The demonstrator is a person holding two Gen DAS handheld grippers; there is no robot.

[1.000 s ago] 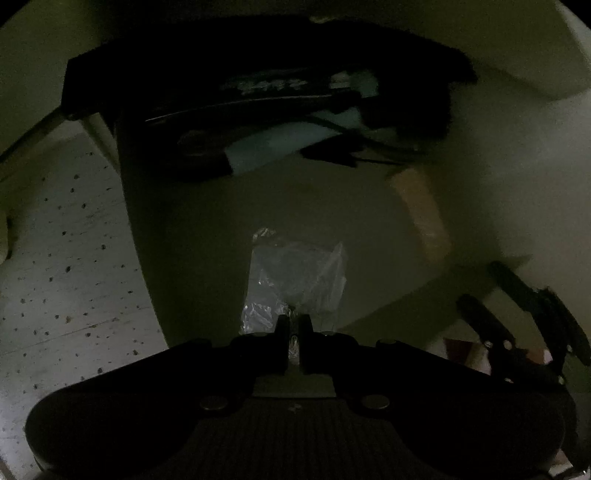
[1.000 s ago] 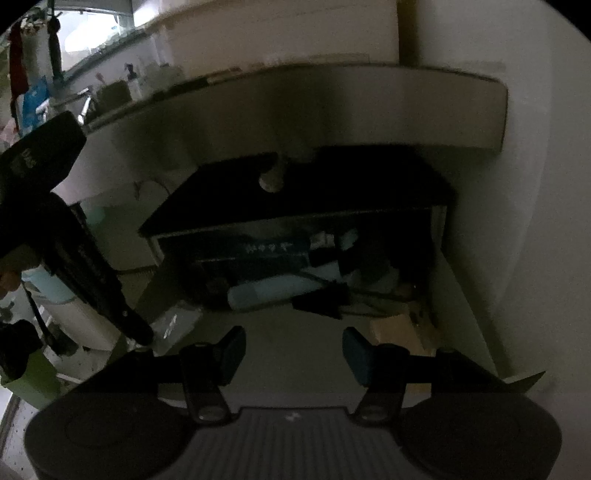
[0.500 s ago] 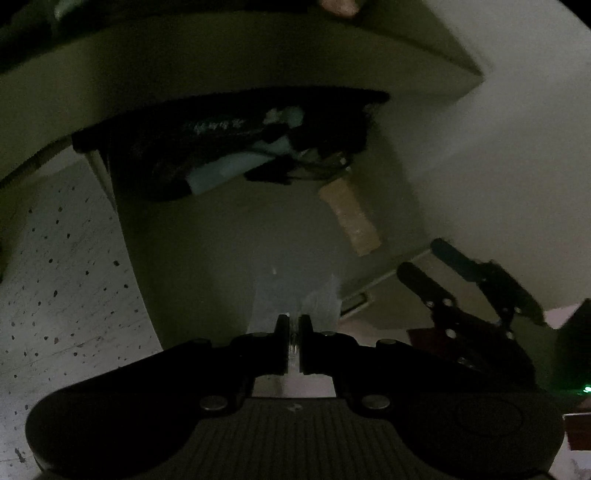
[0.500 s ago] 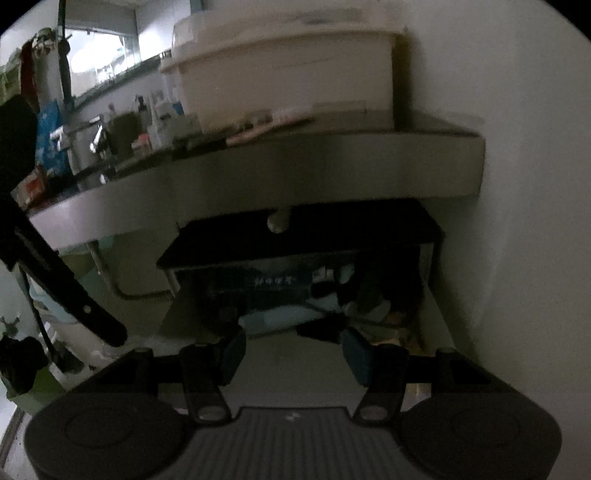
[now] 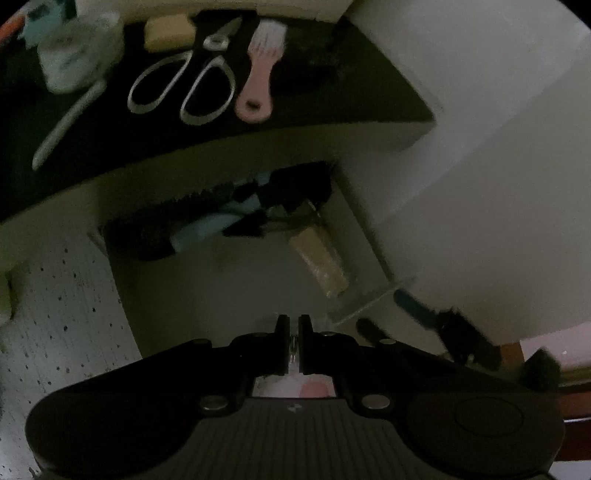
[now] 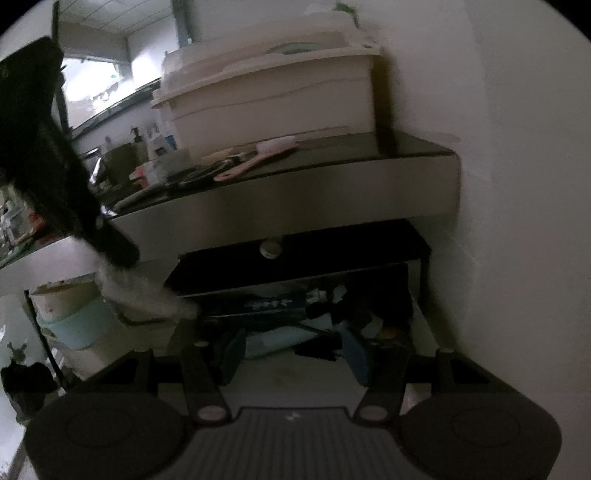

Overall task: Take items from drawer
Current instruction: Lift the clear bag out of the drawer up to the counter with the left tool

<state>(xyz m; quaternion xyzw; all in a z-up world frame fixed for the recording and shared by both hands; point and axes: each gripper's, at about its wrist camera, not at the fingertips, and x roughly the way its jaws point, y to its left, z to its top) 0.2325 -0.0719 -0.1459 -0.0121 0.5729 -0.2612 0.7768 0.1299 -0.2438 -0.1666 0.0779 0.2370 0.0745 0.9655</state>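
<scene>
The open drawer (image 5: 236, 280) sits under a dark countertop, with dark and light blue items heaped at its back (image 5: 221, 221) and a tan packet (image 5: 321, 262) by its right wall. My left gripper (image 5: 293, 325) is shut on a clear plastic bag, held high above the drawer front; the bag hangs below it as a pale blur in the right wrist view (image 6: 140, 291). My right gripper (image 6: 291, 354) is open and empty in front of the drawer (image 6: 303, 325); it also shows in the left wrist view (image 5: 402, 314).
On the countertop (image 5: 332, 96) lie scissors (image 5: 184, 85), a pink brush (image 5: 258, 74), a sponge (image 5: 170, 31) and a white roll (image 5: 77, 51). A large cream container (image 6: 269, 88) stands at the back. A wall is at right; speckled floor (image 5: 62, 317) lies left.
My left gripper has risen with the plastic bag out of the drawer to above counter height. My right gripper has also risen and tilted up, staying open.
</scene>
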